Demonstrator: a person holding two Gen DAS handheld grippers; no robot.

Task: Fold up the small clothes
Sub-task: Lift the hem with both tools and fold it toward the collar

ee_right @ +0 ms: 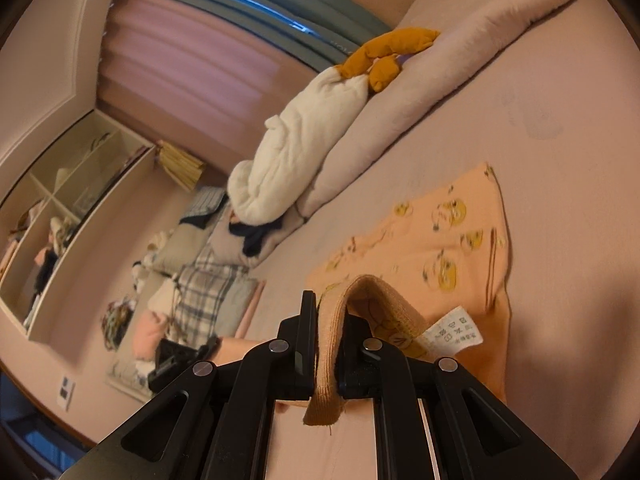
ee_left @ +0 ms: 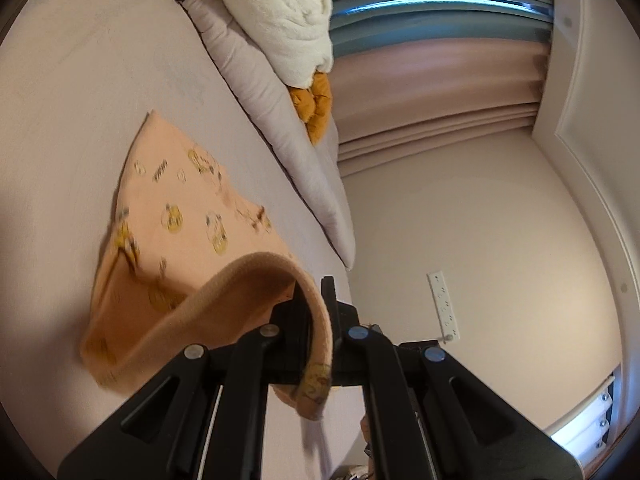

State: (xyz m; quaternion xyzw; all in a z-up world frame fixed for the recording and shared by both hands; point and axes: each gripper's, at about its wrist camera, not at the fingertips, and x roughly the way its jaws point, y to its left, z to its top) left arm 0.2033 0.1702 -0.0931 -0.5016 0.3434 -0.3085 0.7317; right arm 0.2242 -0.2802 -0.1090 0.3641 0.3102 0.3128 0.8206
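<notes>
A small peach garment (ee_left: 172,220) printed with yellow cartoon faces lies on the pale pink bed sheet (ee_left: 80,80). My left gripper (ee_left: 320,312) is shut on its ribbed waistband edge, which arches up from the fabric. In the right wrist view the same garment (ee_right: 440,240) lies spread out ahead. My right gripper (ee_right: 328,332) is shut on the ribbed band at another spot. A white care label (ee_right: 454,330) sticks out beside the right fingers. Both grippers hold the band lifted a little above the bed.
A grey rolled duvet (ee_left: 260,92) with a white plush blanket (ee_left: 280,12) and an orange plush toy (ee_left: 314,104) lies along the bed's far side. Pillows and plaid clothes (ee_right: 200,288) are piled by the wall, near shelves (ee_right: 60,208). Curtains (ee_left: 432,80) hang behind.
</notes>
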